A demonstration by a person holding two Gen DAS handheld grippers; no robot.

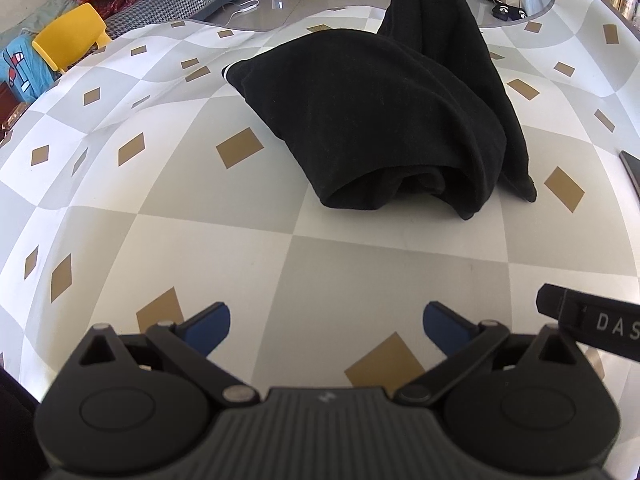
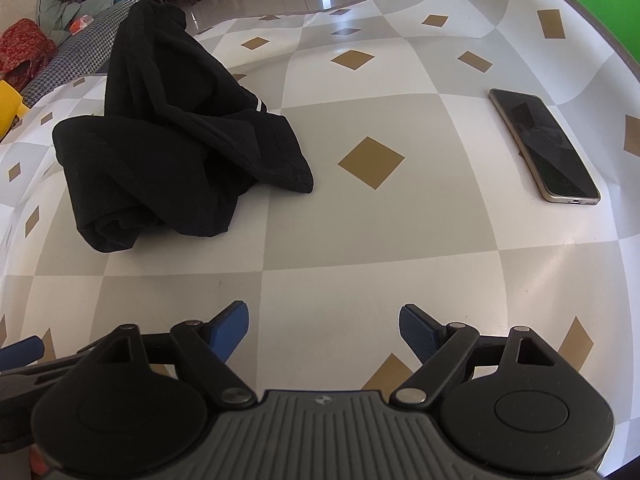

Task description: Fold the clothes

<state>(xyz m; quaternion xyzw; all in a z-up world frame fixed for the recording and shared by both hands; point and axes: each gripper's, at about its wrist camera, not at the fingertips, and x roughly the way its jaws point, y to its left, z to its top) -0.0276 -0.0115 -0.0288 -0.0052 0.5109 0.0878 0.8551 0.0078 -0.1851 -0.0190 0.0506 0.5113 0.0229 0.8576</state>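
Black garment (image 1: pixel 384 120) crumpled in a heap on the checkered desk (image 1: pixel 360 264), phone (image 2: pixel 546 146) lying well apart to its right, left gripper (image 1: pixel 326 328) and right gripper (image 2: pixel 324 330) fingers spread wide, grasping nothing

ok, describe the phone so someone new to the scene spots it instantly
Start at the table under its grey-and-white checked cloth with gold diamonds. The phone lies flat near the right edge, dark screen up, well clear of the crumpled black garment on the left. It is the only rigid, glossy thing there, with a gold-coloured rim.

Checkered table (image 2: pixel 360 240), crumpled black garment (image 2: pixel 168 140), phone (image 2: pixel 544 148) well apart
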